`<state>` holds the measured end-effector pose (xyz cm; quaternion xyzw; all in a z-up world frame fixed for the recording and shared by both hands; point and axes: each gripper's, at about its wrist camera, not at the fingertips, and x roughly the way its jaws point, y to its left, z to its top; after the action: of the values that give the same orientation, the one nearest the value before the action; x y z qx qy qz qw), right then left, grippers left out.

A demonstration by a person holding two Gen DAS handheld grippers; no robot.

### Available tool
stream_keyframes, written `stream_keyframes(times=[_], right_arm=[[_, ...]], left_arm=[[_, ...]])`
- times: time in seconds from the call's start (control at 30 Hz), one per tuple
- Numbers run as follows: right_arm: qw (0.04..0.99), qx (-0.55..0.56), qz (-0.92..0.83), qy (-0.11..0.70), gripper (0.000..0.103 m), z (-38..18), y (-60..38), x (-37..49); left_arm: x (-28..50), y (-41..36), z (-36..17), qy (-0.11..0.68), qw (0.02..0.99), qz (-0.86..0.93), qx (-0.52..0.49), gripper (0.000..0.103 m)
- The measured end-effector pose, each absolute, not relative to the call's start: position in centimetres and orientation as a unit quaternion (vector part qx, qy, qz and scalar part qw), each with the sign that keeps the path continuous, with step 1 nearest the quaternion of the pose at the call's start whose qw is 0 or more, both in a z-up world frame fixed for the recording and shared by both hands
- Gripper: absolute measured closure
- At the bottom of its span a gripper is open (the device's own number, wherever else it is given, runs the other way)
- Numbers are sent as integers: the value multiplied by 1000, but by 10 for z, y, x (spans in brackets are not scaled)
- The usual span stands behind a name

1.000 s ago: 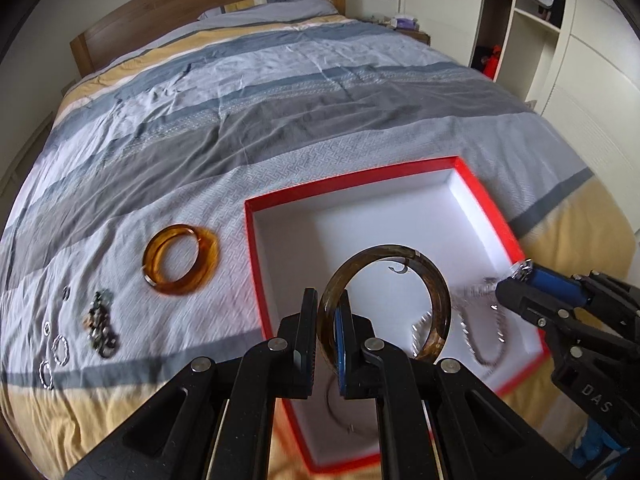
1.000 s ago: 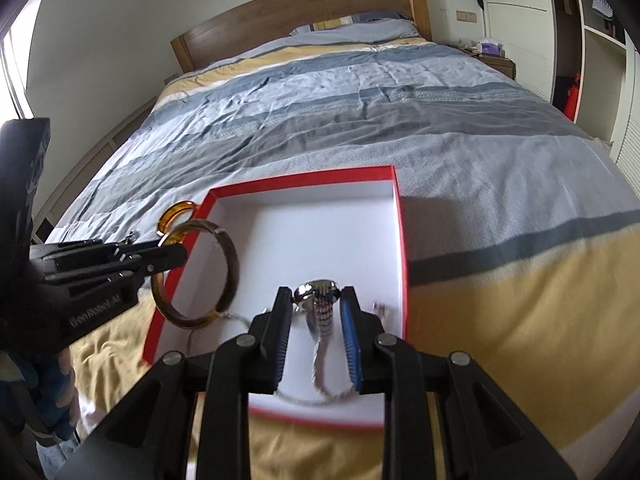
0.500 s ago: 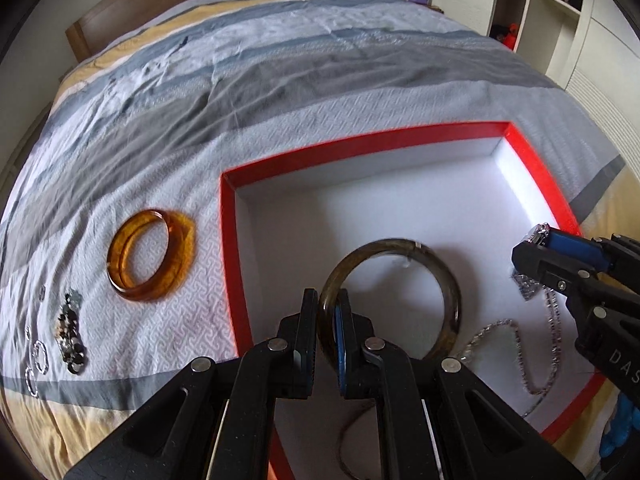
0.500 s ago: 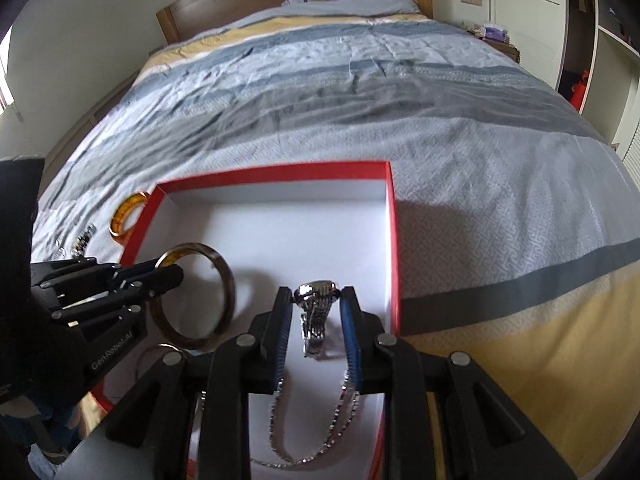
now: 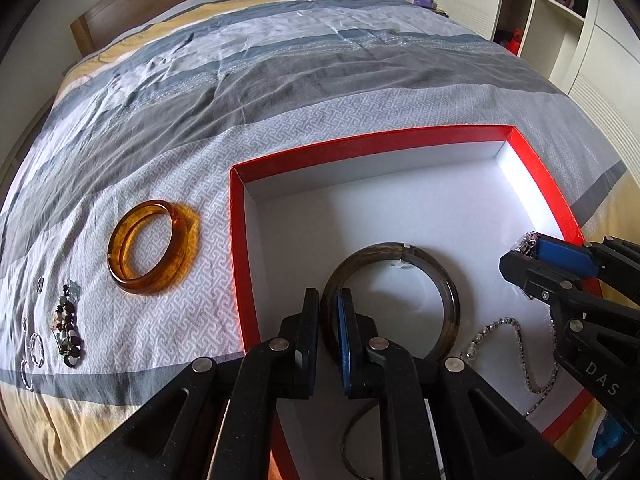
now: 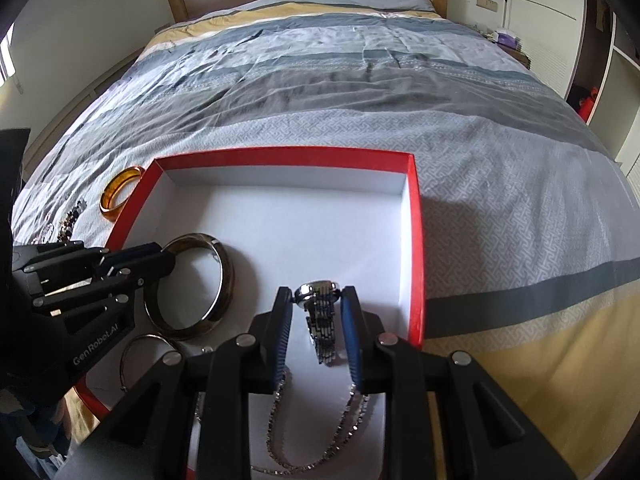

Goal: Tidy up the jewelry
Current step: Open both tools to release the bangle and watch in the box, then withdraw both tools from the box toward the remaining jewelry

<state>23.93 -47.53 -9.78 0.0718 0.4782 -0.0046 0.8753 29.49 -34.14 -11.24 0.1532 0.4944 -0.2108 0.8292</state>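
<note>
A red box (image 5: 360, 144) (image 6: 280, 154) with a white inside lies on the bed. My left gripper (image 5: 329, 296) (image 6: 162, 258) has the near rim of a dark bangle (image 5: 448, 292) (image 6: 224, 280) between its pads. The bangle rests on the box floor, and the jaws are opening slightly. My right gripper (image 6: 316, 294) (image 5: 520, 252) is shut on the case of a silver watch (image 6: 320, 320) (image 5: 526, 240), whose strap hangs down to the floor of the box. An amber bangle (image 5: 140, 286) (image 6: 116, 190) lies on the cover left of the box.
A silver chain (image 5: 516, 324) (image 6: 280, 452) and a thin ring (image 5: 348, 432) (image 6: 128, 344) lie in the near part of the box. Small beaded pieces (image 5: 68, 332) and little rings (image 5: 36, 346) sit on the cover at far left. Wardrobes stand to the right of the bed.
Both grippers have come down into the box. The dark bangle went from hanging above the box to resting on its floor. The watch sank lower, with its strap near the floor.
</note>
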Motion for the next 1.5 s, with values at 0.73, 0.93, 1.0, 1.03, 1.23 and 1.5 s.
stream_keyframes(times=[0.73, 0.93, 1.0, 1.03, 1.23, 1.5], right_arm=[[878, 89, -33, 470, 72, -68, -473, 206], [880, 109, -44, 461, 71, -56, -469, 185], [880, 117, -47, 457, 71, -52, -466, 177], [880, 122, -48, 456, 71, -50, -464, 173], [881, 148, -49, 447, 71, -44, -448, 147], [881, 165, -38, 441, 71, -38, -418, 119]], left_arm=[[256, -301, -69, 479, 838, -236, 109, 67], [236, -280, -50, 469, 844, -244, 89, 64], [229, -272, -45, 467, 846, -246, 81, 61], [225, -268, -43, 465, 847, -247, 77, 60], [202, -235, -37, 462, 852, -238, 64, 60], [169, -183, -32, 459, 858, -224, 51, 60]])
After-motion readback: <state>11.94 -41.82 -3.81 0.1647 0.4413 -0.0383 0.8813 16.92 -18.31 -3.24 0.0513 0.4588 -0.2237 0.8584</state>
